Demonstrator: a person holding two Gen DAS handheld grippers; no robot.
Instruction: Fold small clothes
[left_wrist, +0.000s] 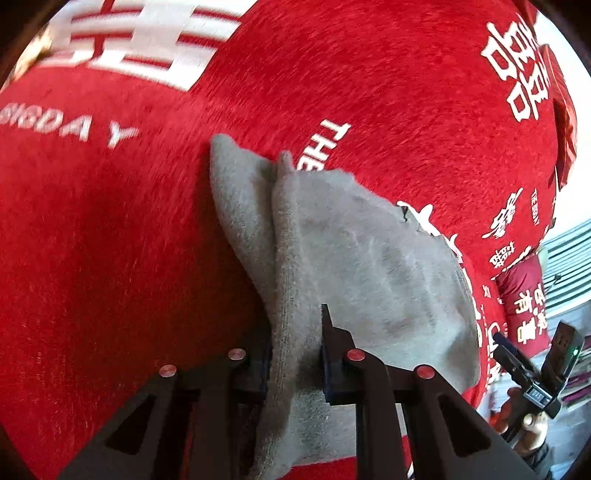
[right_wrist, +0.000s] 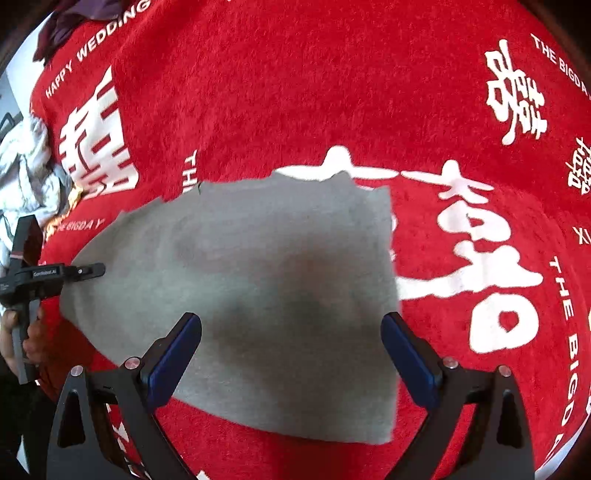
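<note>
The grey cloth (right_wrist: 258, 295) lies on the red printed blanket (right_wrist: 295, 92), filling the centre of the right wrist view. The left gripper (left_wrist: 295, 354) pinches a bunched edge of it between its fingers at the lower middle of the left wrist view, and the fabric rises in a ridge from there. The right gripper (right_wrist: 291, 350) hovers over the cloth with its fingers spread wide, holding nothing.

The risk, as I judge it, is that only one edge is held: if the left gripper carries it over, the free part may drag on the fuzzy blanket and bunch, giving a crooked fold. The pinch looks thick, so a layer might also slip out.

A heap of pale clothes (right_wrist: 26, 177) sits at the left edge of the right wrist view, and dark garments (right_wrist: 81, 18) at the upper left, both well apart from the cloth; nothing lies across the fold path
</note>
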